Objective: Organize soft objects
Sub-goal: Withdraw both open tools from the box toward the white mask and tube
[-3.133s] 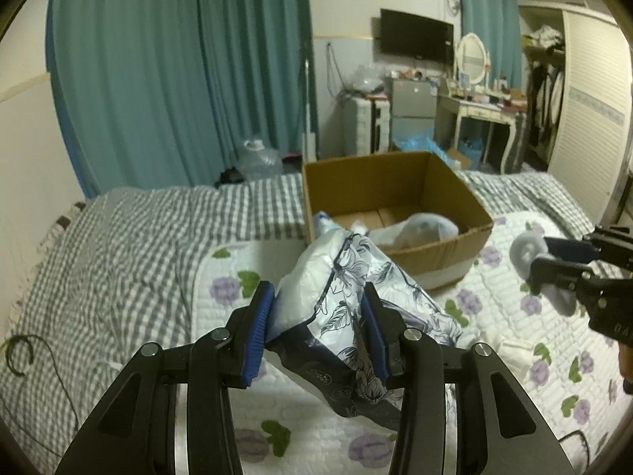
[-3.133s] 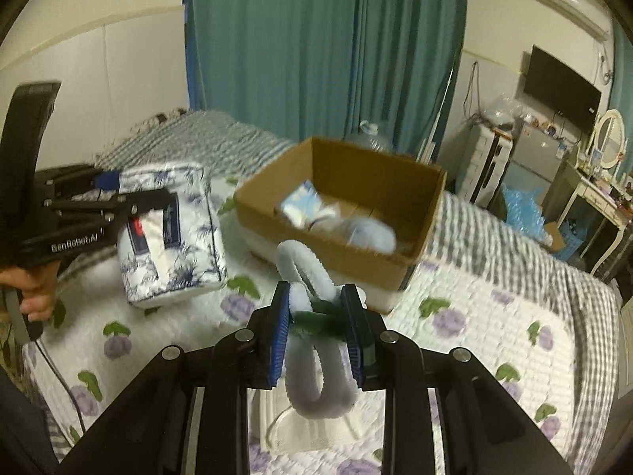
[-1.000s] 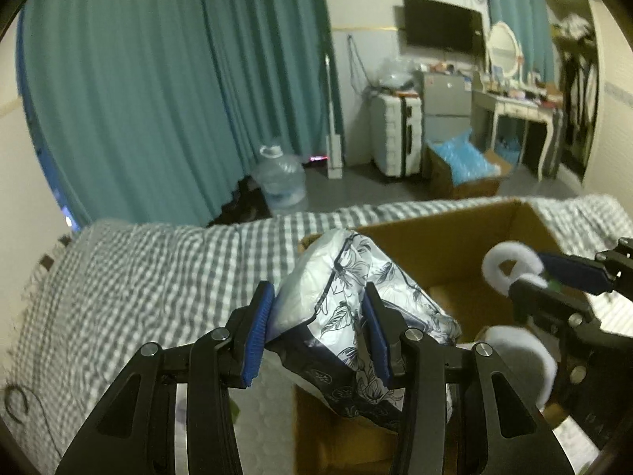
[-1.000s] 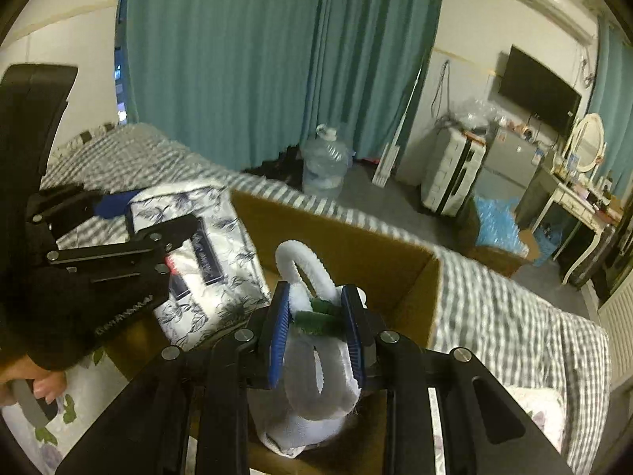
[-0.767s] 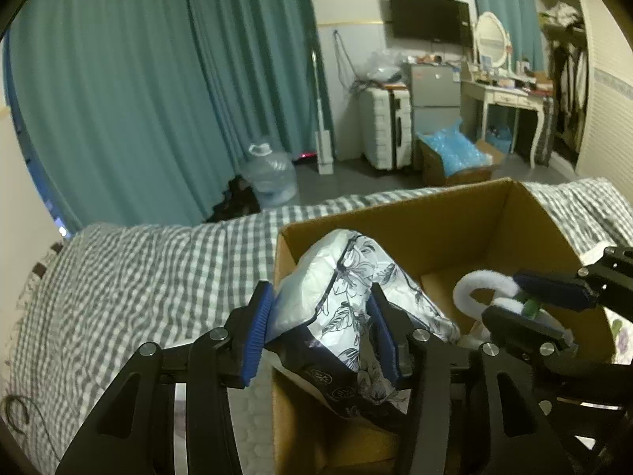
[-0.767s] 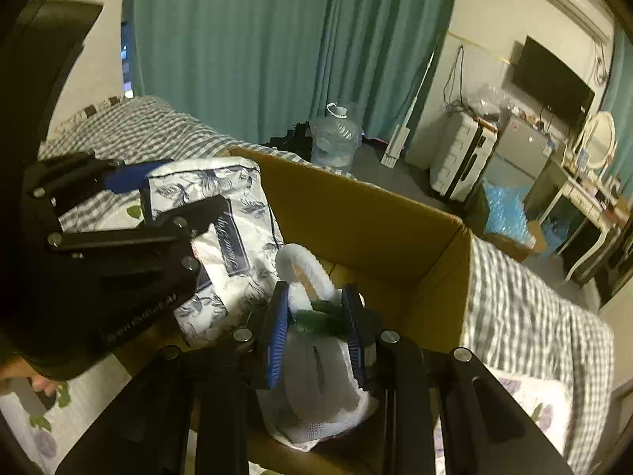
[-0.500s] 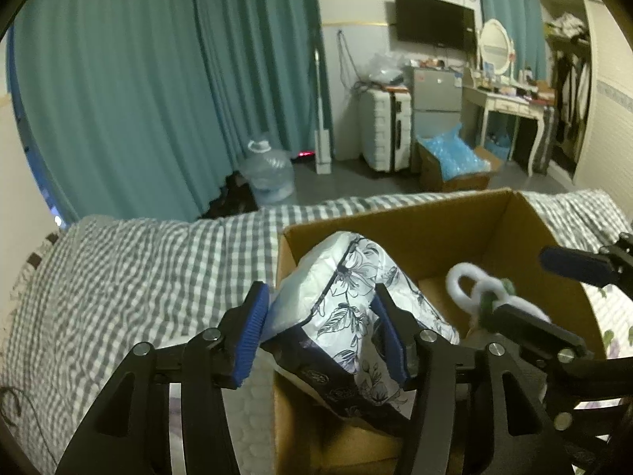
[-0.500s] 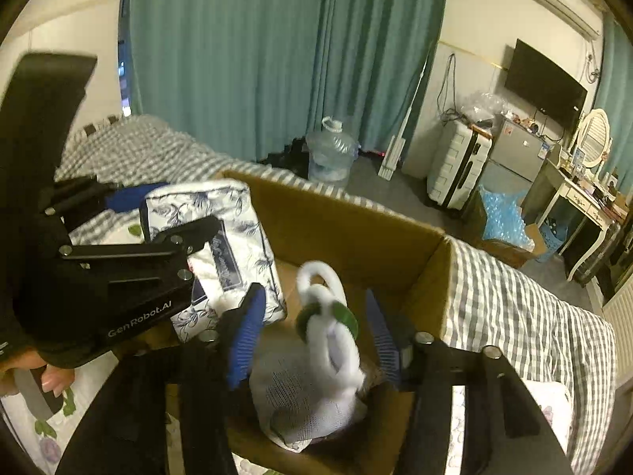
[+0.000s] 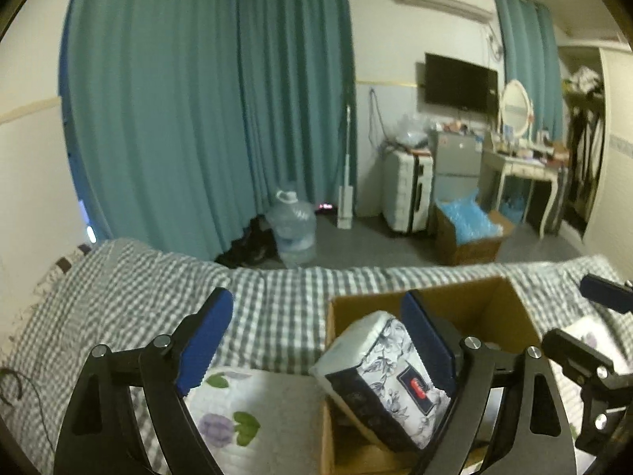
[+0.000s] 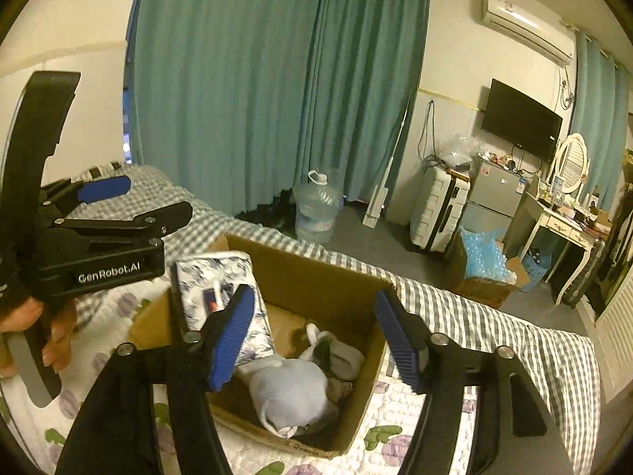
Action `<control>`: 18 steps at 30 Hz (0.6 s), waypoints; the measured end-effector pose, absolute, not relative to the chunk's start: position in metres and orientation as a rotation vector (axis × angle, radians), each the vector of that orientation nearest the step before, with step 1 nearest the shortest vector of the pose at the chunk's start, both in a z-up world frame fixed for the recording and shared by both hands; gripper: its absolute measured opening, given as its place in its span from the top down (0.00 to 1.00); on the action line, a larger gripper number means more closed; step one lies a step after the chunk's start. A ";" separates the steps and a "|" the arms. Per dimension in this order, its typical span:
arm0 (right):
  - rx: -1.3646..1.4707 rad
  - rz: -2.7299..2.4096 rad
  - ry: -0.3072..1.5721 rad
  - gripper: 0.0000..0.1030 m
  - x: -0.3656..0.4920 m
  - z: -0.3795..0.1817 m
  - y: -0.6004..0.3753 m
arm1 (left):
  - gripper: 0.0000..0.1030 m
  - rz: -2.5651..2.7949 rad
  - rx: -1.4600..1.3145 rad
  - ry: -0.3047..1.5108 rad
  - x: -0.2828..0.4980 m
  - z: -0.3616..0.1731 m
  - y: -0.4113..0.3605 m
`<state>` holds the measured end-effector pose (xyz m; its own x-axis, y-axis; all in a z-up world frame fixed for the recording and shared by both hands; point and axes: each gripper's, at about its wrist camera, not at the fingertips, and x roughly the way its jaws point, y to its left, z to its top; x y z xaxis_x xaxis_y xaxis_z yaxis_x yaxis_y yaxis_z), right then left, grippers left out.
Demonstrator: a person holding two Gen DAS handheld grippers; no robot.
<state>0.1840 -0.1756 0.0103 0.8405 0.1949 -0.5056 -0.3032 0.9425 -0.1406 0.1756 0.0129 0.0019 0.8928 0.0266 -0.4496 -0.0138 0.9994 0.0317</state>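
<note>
Both loads are dropped. Tissue pack [image 10: 221, 297] leans in cardboard box [image 10: 316, 277]; white plush [image 10: 292, 388] lies on its floor. Left gripper [image 9: 316, 340] and right gripper [image 10: 312, 336] are opening wide, gripping nothing. Nothing else to pack is visible.

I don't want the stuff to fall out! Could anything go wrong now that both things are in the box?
Maybe. The floral tissue pack stands tilted against the cardboard box wall and sticks above the rim, so it could tip out. The left gripper, its jaws opening, has one finger right beside the pack and might knock it when leaving. The white headband lies loose on the plush pile and looks safe.
</note>
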 end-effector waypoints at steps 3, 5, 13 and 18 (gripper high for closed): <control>-0.213 0.273 0.485 0.28 0.172 0.021 -0.178 | 0.15 0.032 0.010 0.444 0.166 0.012 0.018; -0.207 0.279 0.471 0.20 0.162 0.028 -0.178 | 0.15 0.039 -0.006 0.435 0.159 0.017 0.023; -0.222 0.284 0.454 0.12 0.137 0.048 -0.179 | 0.03 0.087 -0.040 0.338 0.126 0.036 0.032; -0.207 0.314 0.425 0.05 0.114 0.058 -0.179 | 0.00 0.086 -0.080 0.293 0.102 0.048 0.044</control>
<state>0.1135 -0.1792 0.0576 0.8641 0.2542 -0.4344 -0.3400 0.9312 -0.1315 0.1025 0.0438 0.0475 0.9538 0.0732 -0.2913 -0.0964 0.9932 -0.0660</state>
